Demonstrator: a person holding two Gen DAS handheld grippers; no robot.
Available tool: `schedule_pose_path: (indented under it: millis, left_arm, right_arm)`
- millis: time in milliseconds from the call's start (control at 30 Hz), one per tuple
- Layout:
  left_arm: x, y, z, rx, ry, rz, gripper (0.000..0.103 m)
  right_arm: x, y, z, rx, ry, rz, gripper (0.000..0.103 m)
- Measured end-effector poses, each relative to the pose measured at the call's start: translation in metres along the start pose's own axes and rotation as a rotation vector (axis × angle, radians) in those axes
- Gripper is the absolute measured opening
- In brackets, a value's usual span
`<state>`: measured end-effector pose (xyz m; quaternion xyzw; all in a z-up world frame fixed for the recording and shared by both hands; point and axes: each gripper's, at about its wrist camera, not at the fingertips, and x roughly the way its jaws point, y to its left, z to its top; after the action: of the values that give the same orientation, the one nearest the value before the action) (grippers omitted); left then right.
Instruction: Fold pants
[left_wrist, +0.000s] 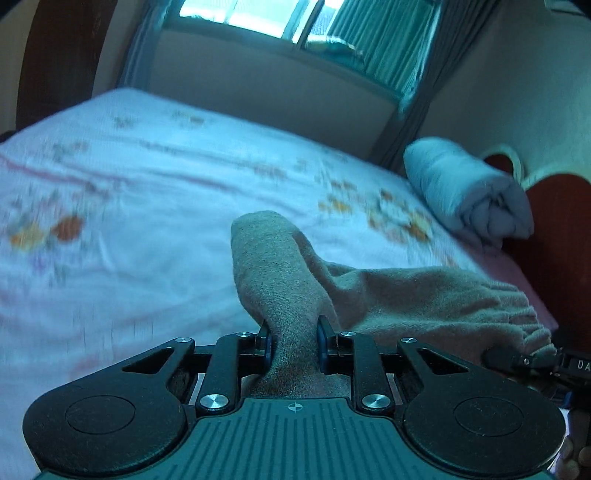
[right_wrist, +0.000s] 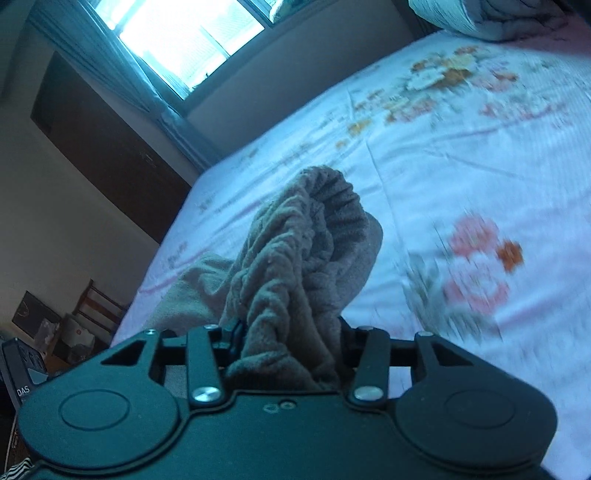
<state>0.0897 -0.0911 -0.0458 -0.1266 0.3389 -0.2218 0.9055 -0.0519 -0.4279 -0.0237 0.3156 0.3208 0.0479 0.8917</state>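
The pants (left_wrist: 388, 291) are grey-brown fleece with a gathered elastic waistband. My left gripper (left_wrist: 294, 343) is shut on a thick fold of the fabric, which stands up between its fingers above the bed. My right gripper (right_wrist: 290, 343) is shut on the bunched elastic waistband of the pants (right_wrist: 306, 251), held above the bed. In the left wrist view the waistband runs right to the other gripper (left_wrist: 524, 360) at the frame edge. The rest of the pants hangs out of sight below both grippers.
A bed with a white floral sheet (left_wrist: 147, 221) fills both views. A rolled light-blue blanket (left_wrist: 469, 192) lies at its head beside a dark red headboard (left_wrist: 561, 236). A window with curtains (left_wrist: 295, 22) is beyond. A dark wardrobe (right_wrist: 110, 155) and clutter stand left.
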Motion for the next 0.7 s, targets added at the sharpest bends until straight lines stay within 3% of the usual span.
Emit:
schedule_pose_path:
  millis: [200,367,633,667,700]
  left_arm:
    - [0.059,0.016,0.065,-0.001,-0.041,0.032,0.022]
    - [0.126,0.04,0.099,-0.005,-0.04,0.072,0.022]
    - [0.221,0.069,0.091,0.039,0.017,0.132,0.024]
    - [0.227,0.07,0.085,0.053,0.029,0.137,0.026]
    - [0.232,0.07,0.079,0.072,0.048,0.149,0.035]
  right_arm:
    - [0.057,0.013,0.051,-0.016,-0.035,0.023,0.036]
    - [0.125,0.013,0.088,-0.029,-0.024,0.013,0.036]
    - [0.226,-0.022,0.108,-0.042,0.025,-0.056,0.037]
    - [0.234,-0.028,0.105,-0.046,0.029,-0.068,0.039]
    - [0.241,-0.035,0.103,-0.039,0.038,-0.076,0.041]
